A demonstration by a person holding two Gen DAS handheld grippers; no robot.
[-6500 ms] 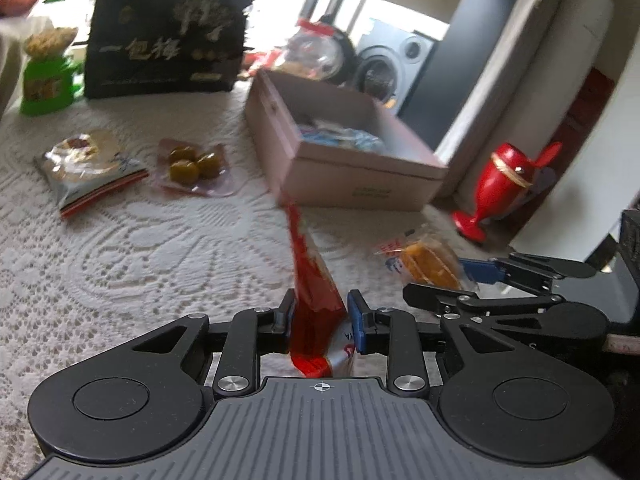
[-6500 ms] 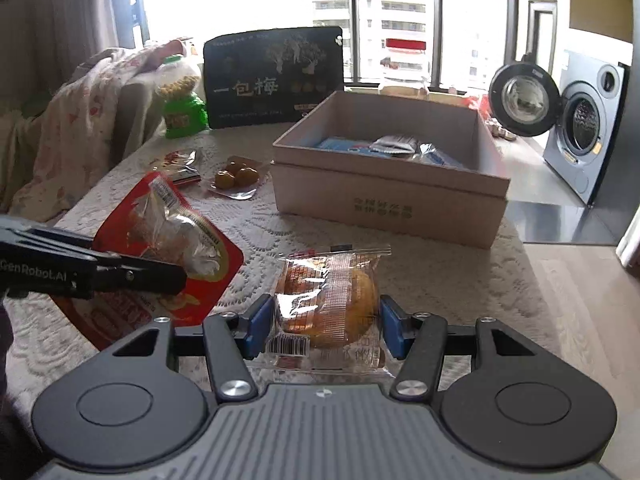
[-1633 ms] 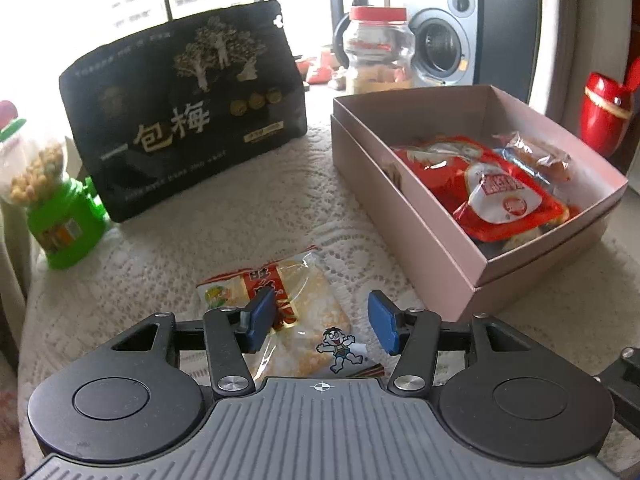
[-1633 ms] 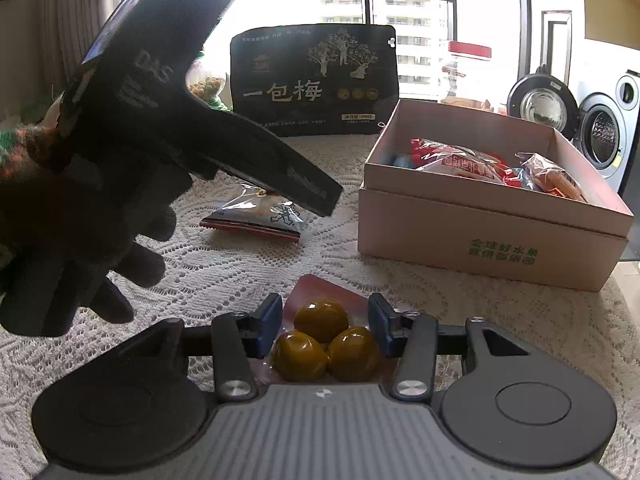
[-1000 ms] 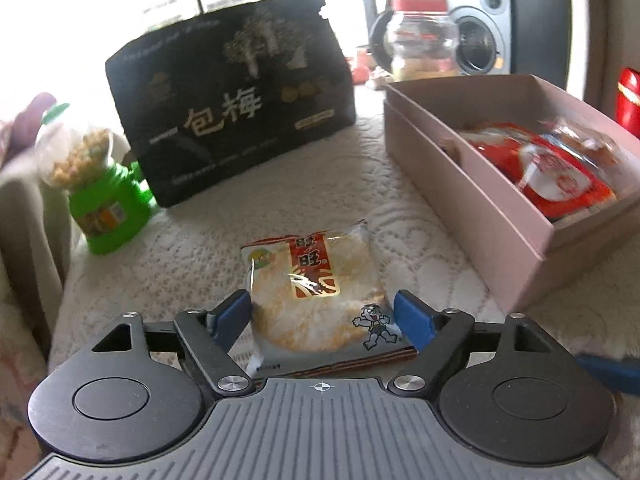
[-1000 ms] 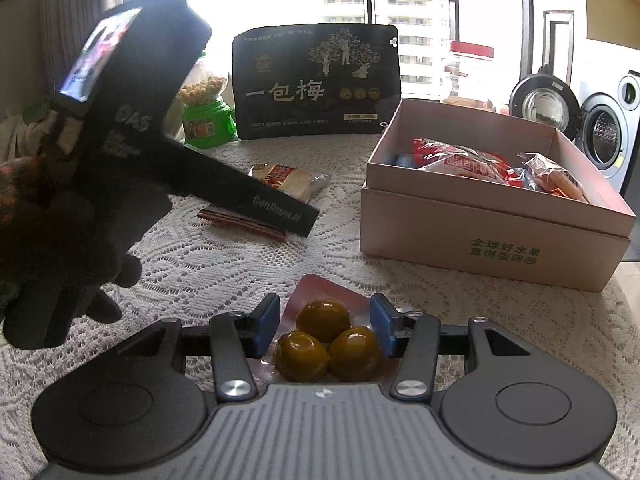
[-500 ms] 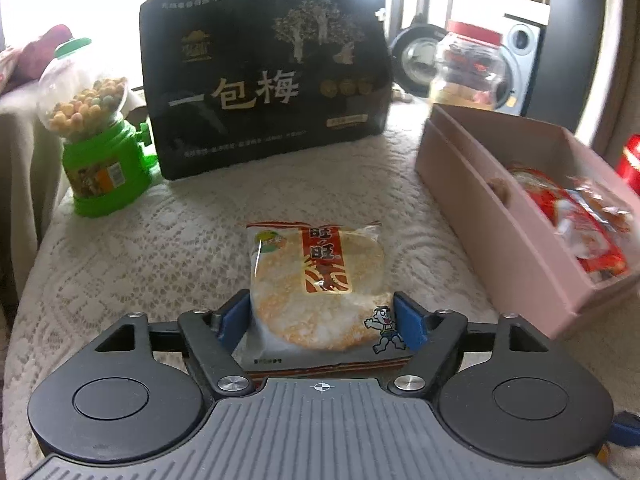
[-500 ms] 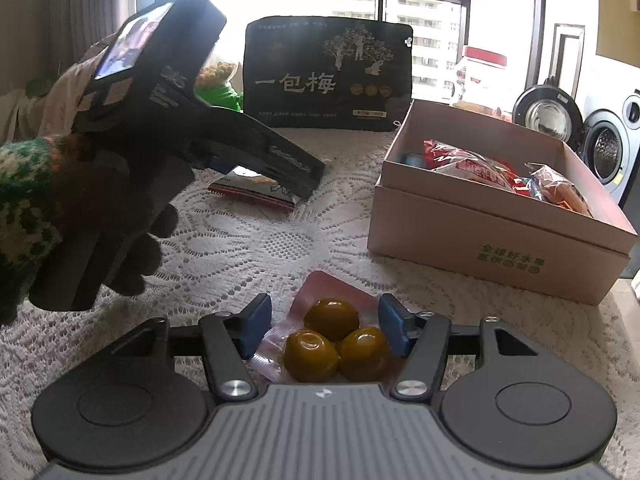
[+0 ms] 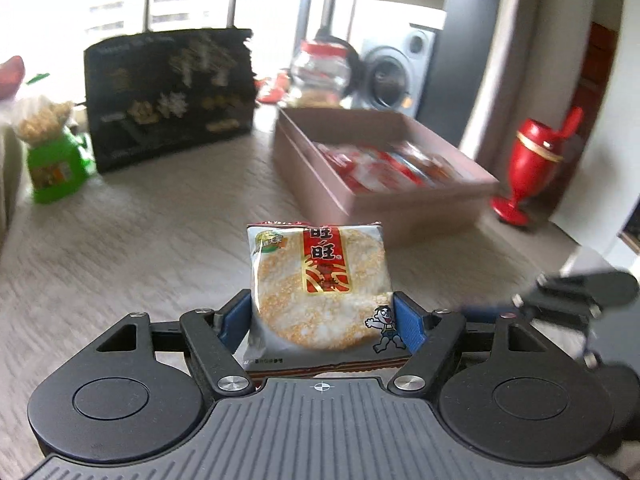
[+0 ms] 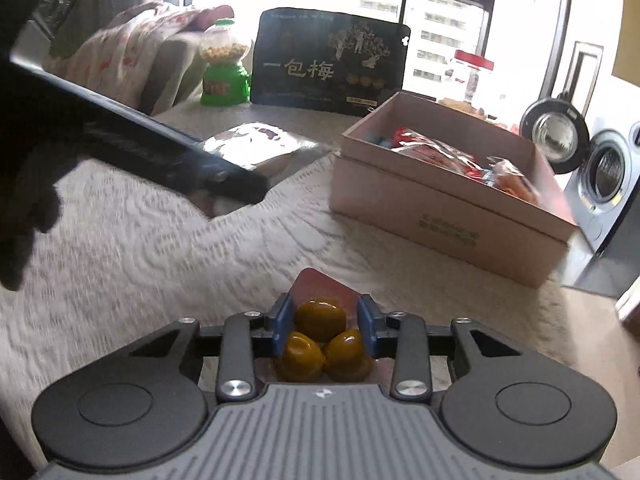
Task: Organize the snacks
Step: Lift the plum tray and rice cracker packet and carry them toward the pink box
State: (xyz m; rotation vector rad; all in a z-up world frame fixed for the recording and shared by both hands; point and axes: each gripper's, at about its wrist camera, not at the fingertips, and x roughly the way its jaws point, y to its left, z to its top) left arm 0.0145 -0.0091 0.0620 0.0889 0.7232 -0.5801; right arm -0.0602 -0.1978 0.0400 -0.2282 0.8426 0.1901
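blue pads of the left tool (image 9: 322, 316) clamp the rice cracker packet (image 9: 318, 292).

You are working in a home, in a living area. The desk (image 10: 120, 248) carries a white lace cloth. At 3 o'clock stands a front-loading washing machine (image 10: 608, 176). At 12 o'clock a window (image 10: 440, 4) shows apartment towers. At 10 o'clock a floral blanket (image 10: 132, 52) drapes a chair.
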